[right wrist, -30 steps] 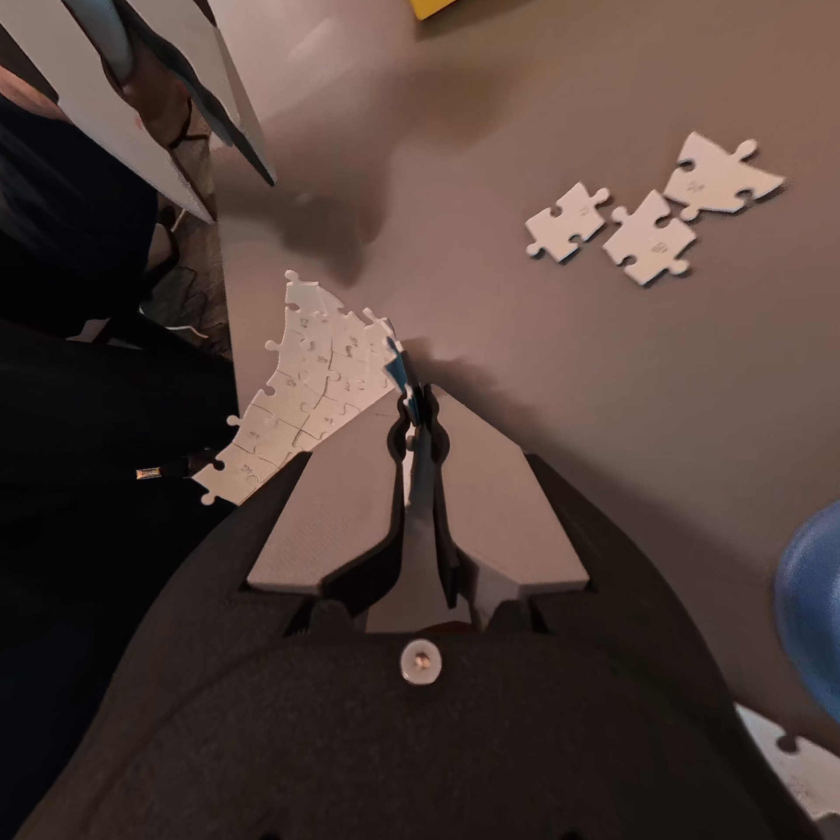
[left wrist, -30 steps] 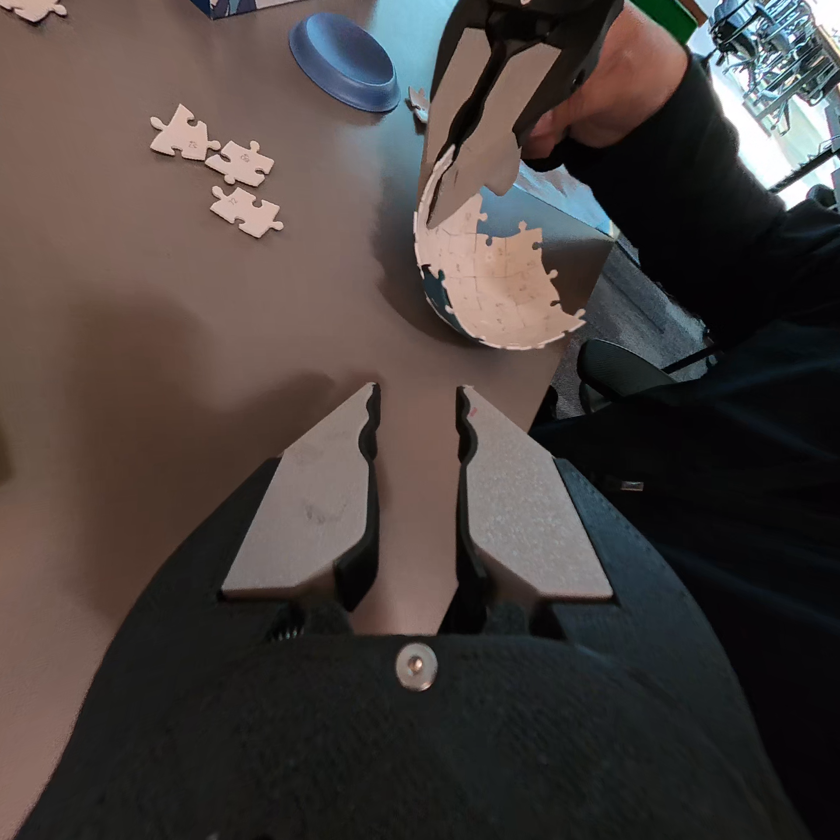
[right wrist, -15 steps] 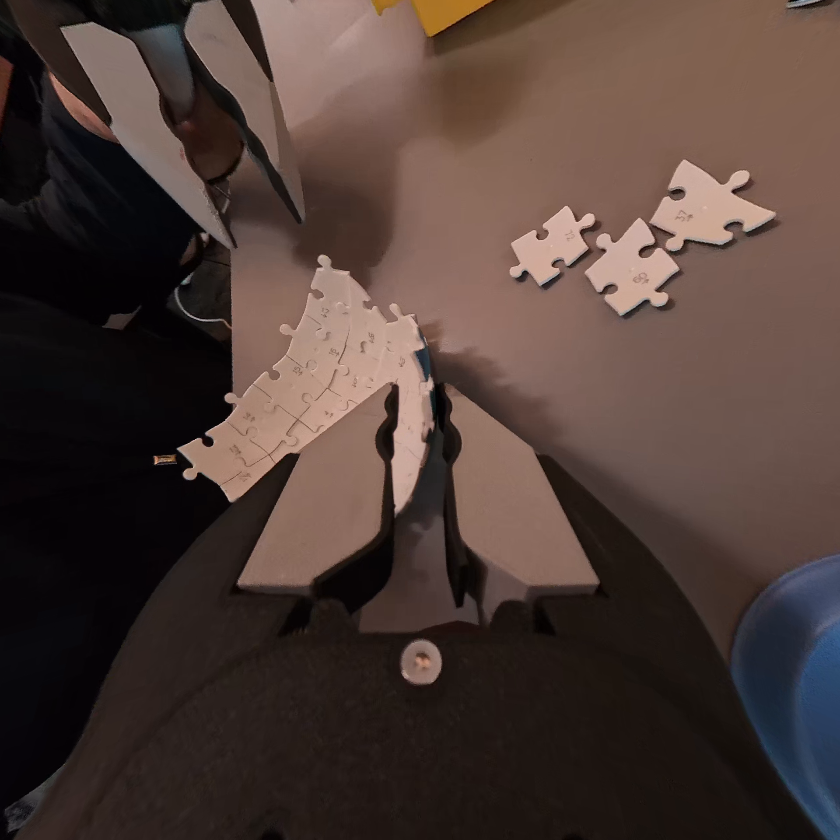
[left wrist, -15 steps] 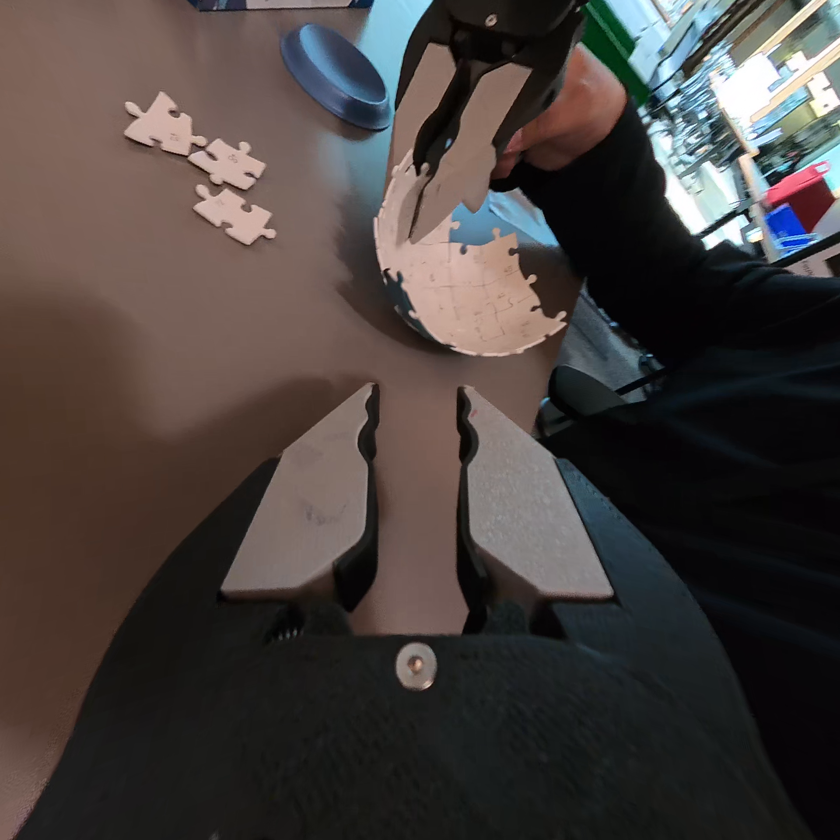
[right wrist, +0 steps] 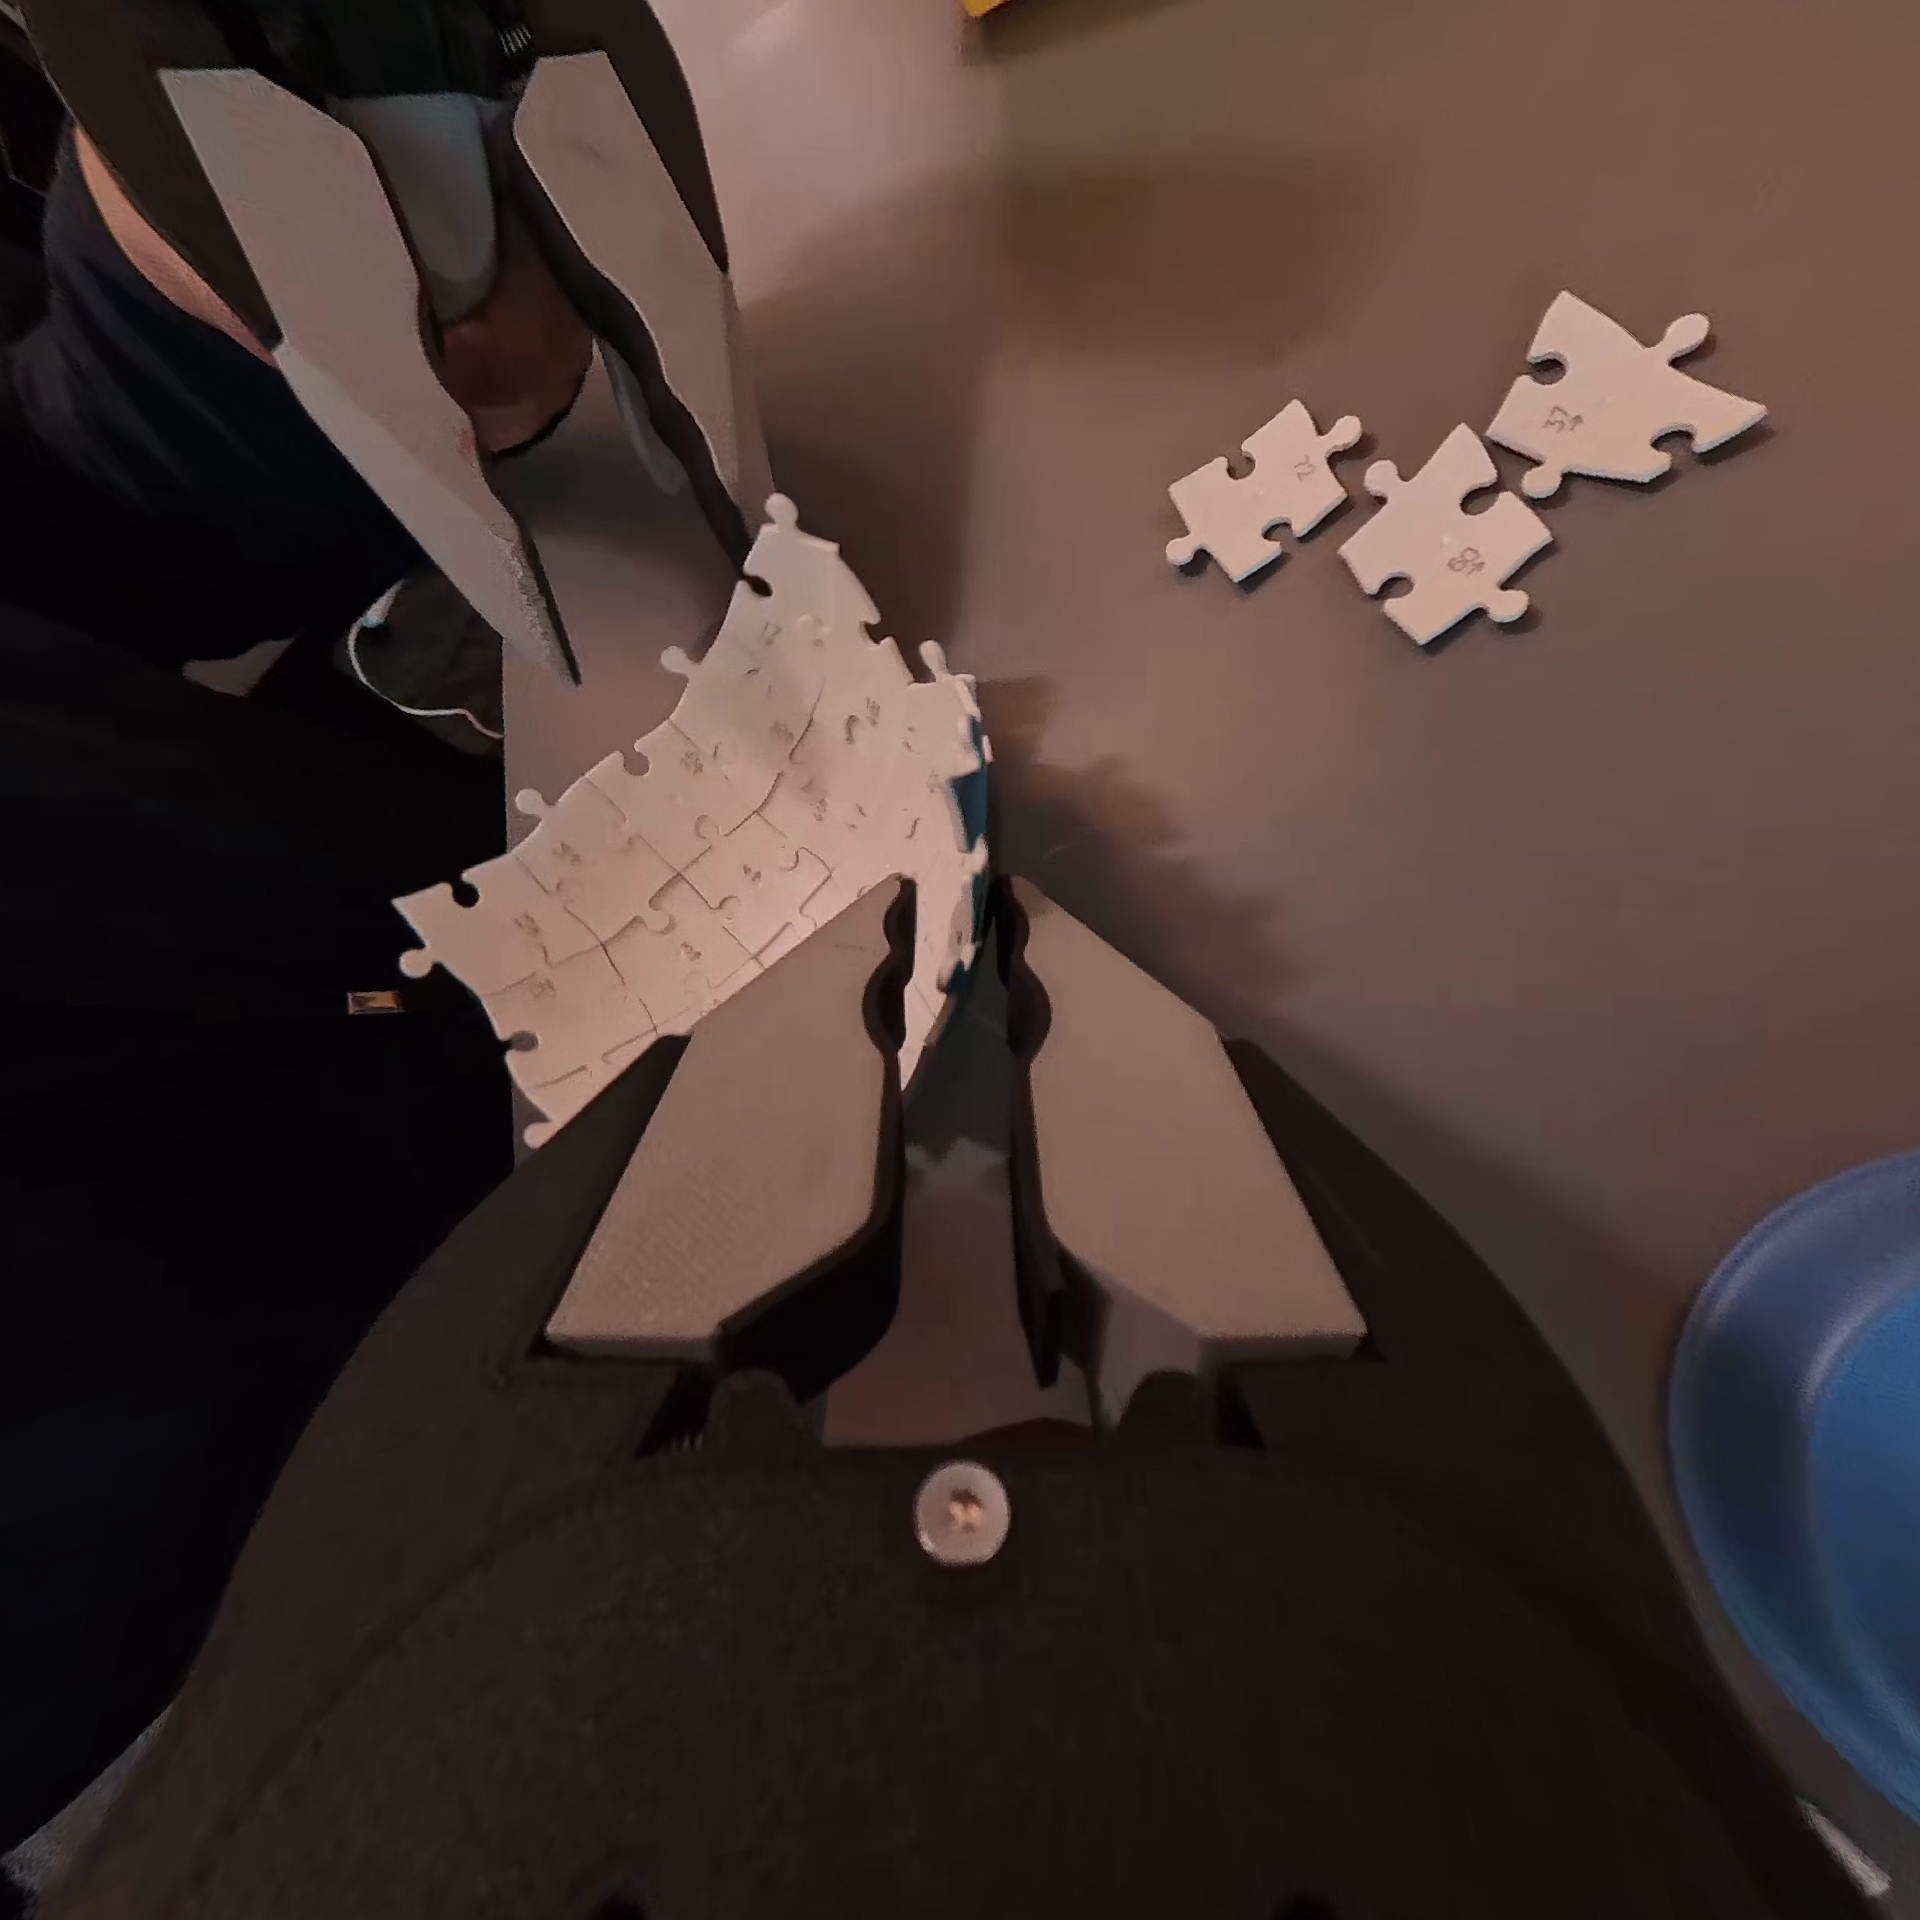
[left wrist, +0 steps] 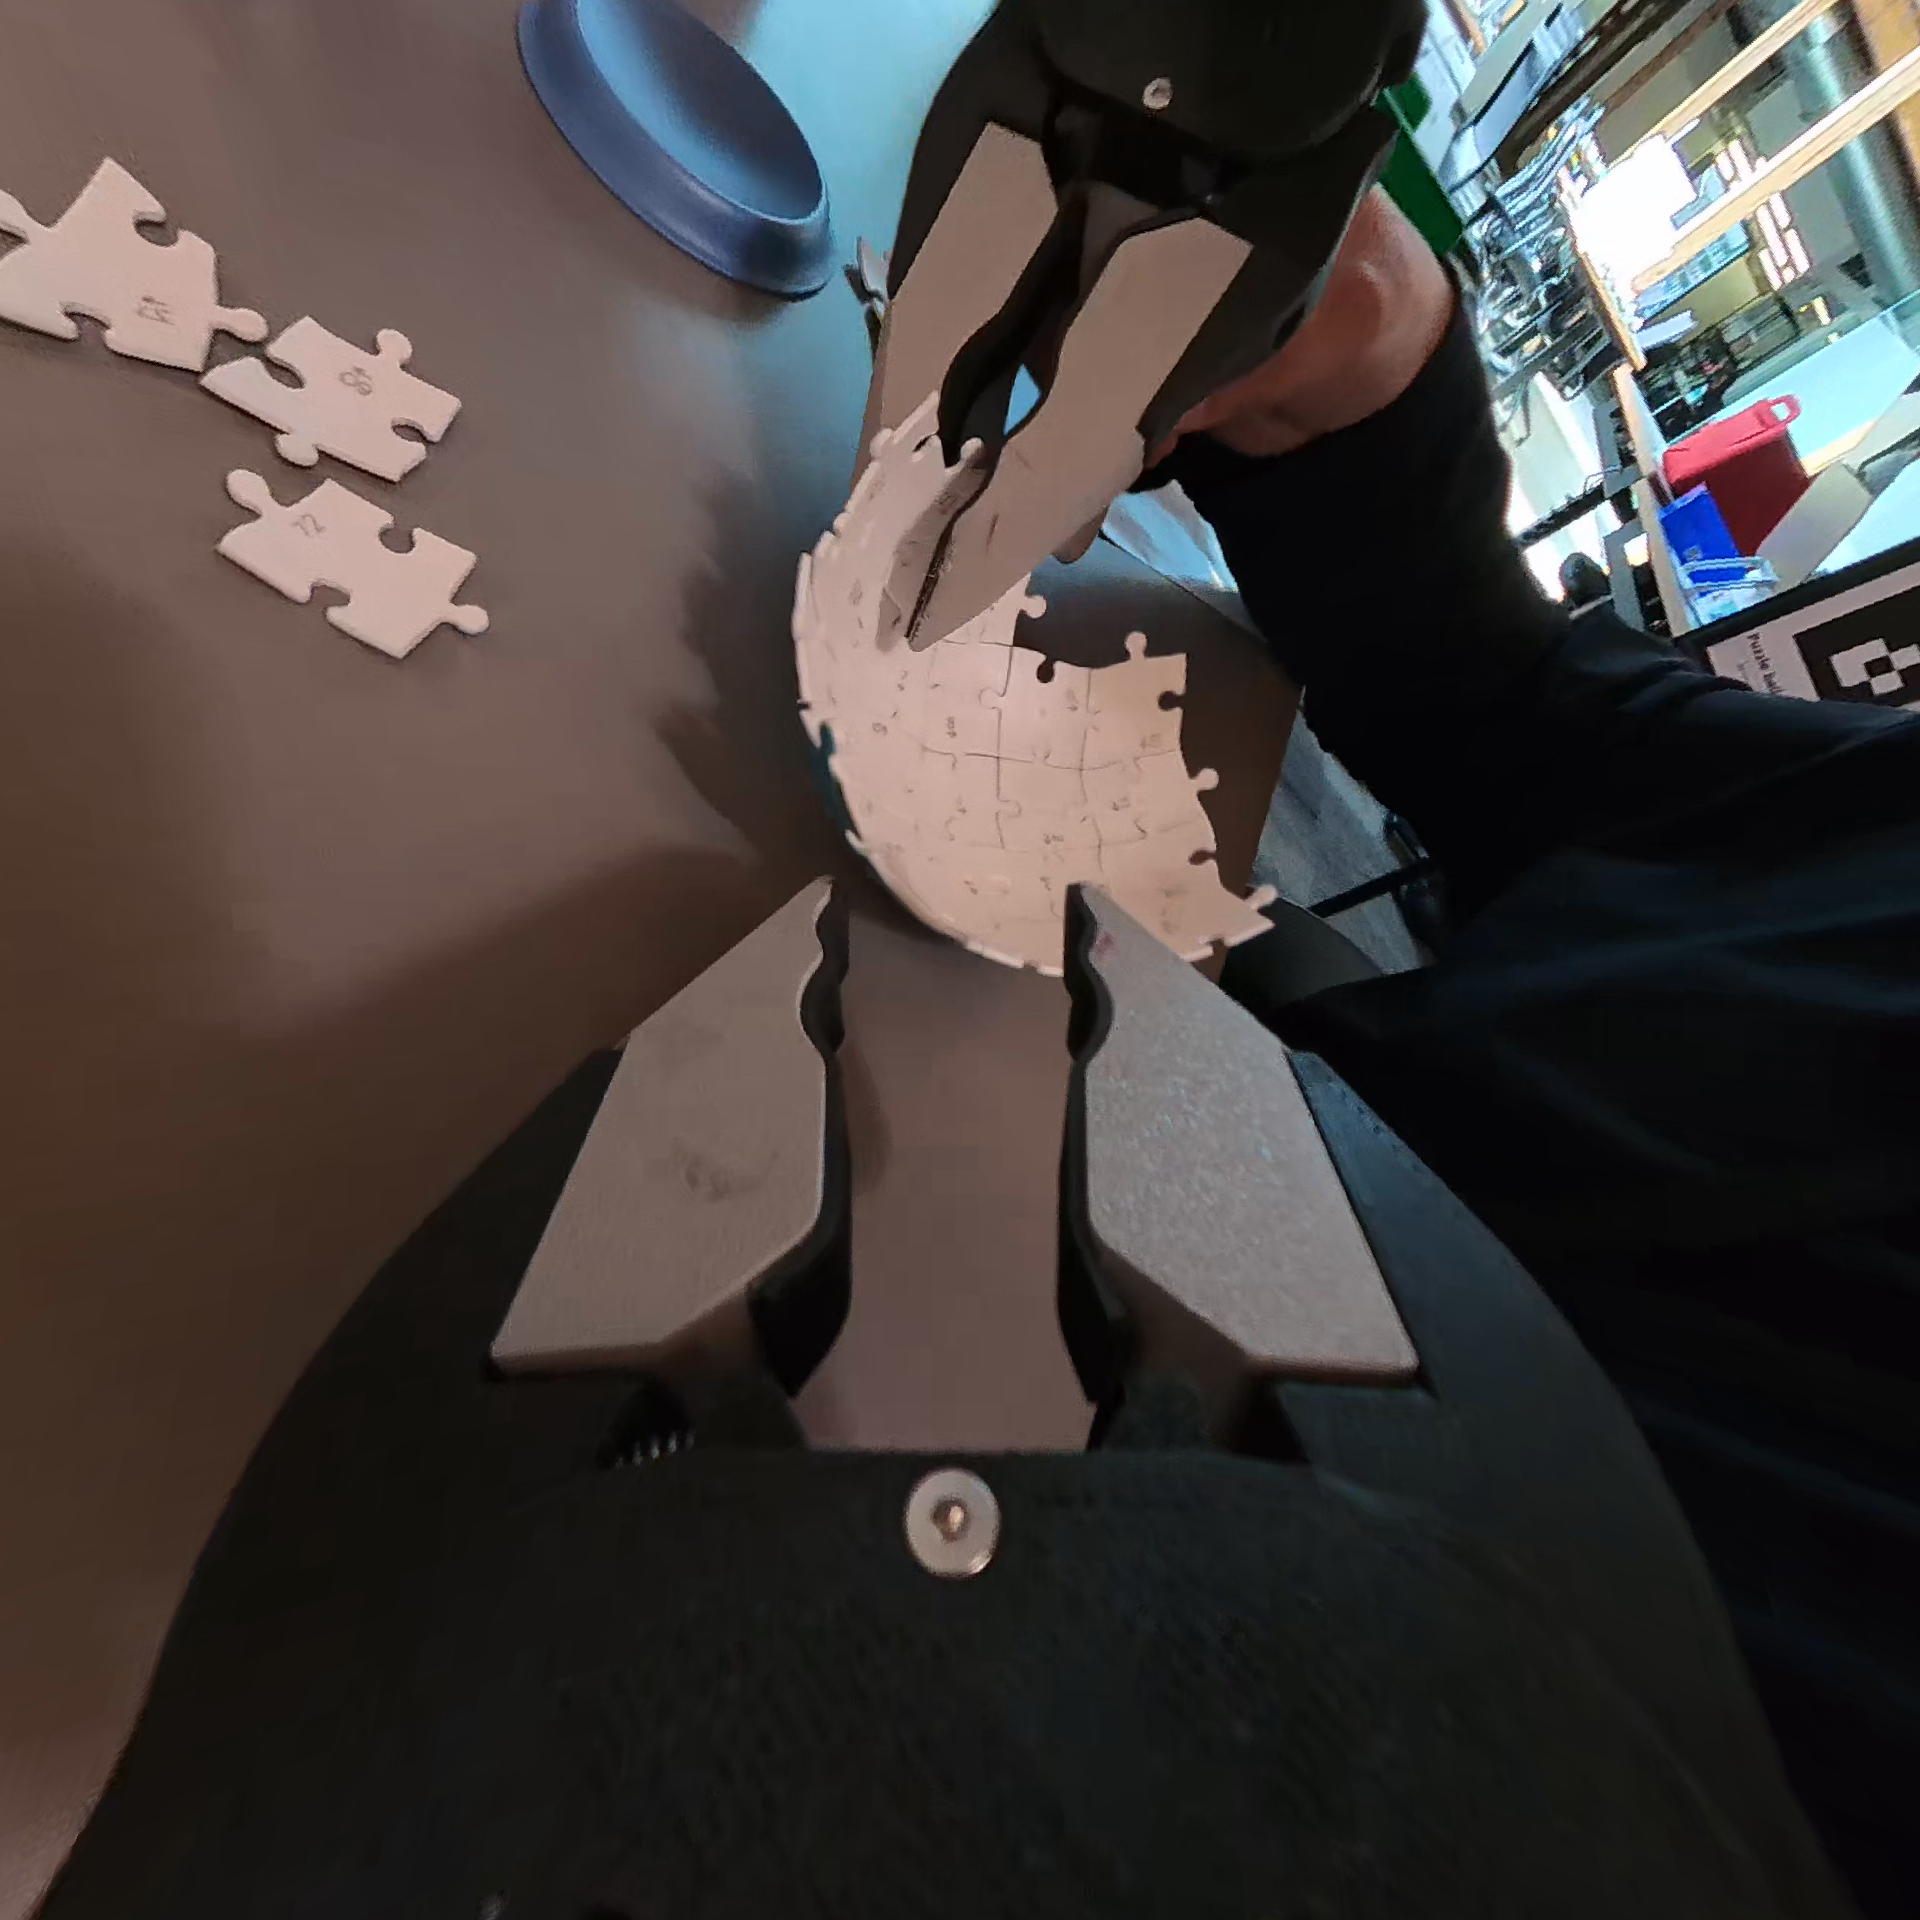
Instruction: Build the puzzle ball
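The partly built puzzle ball (left wrist: 1018, 790) is a curved white shell with a blue outside, standing tilted near the table's edge. My right gripper (right wrist: 956, 904) is shut on the shell (right wrist: 727, 831), with one finger inside the wall and one outside. In the left wrist view the right gripper (left wrist: 925, 613) comes down from above onto the shell's far rim. My left gripper (left wrist: 951, 914) is open and empty, its fingertips just short of the shell's near rim. In the right wrist view the left gripper (right wrist: 655, 608) is open at the shell's far edge.
Three loose white puzzle pieces (left wrist: 343, 400) lie face down on the brown table (left wrist: 312, 831); they also show in the right wrist view (right wrist: 1449, 551). A blue round dish (left wrist: 675, 145) sits beyond them, also seen at lower right (right wrist: 1818, 1455). The table edge and a person's dark clothing are beside the shell. The grippers' ends are close to 8 centimetres from one another. My right gripper is the nearer one to the blue round dish (left wrist: 675, 145): about 15 centimetres, against 20 centimetres.
My left gripper has moved forward, close up to the shell, still open. The right gripper keeps hold of the shell, which has turned slightly and now faces the left gripper more.
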Motion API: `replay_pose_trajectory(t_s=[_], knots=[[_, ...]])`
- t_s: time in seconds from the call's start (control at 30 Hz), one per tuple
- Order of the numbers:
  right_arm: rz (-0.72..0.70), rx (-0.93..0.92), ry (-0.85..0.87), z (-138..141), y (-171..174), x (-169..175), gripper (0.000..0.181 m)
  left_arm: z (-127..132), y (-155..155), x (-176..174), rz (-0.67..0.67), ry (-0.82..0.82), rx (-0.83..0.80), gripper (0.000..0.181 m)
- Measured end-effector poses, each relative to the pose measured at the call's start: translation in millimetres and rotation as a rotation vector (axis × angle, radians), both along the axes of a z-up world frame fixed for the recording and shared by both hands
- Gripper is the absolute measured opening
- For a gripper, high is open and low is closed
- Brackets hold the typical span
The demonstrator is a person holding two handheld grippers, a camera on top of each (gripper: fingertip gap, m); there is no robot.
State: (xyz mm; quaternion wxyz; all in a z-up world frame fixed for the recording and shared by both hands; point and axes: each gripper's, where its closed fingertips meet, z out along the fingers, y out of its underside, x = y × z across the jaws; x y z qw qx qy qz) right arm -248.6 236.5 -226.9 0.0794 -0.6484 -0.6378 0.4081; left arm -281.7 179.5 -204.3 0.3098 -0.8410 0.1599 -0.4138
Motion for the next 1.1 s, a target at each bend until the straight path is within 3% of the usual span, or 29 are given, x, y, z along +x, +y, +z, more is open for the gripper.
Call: replay_pose_trajectory(t_s=[0.23,0.4,0.67,1.1], knots=[[0.026,0.185,-0.005,13,22,6,0.021,-12,10,7,-0.018,0.065,-0.001,0.021],[0.262,0.282,-0.007,35,21,-12,0.023,-16,14,9,-0.033,0.082,-0.001,0.014],[0.634,0.185,-0.372,-4,-3,-9,0.028,-18,18,17,-0.041,0.063,0.005,0.011],[0.717,0.053,-0.555,-18,-9,-1,0.008,-16,22,20,-0.037,0.057,0.037,0.012]])
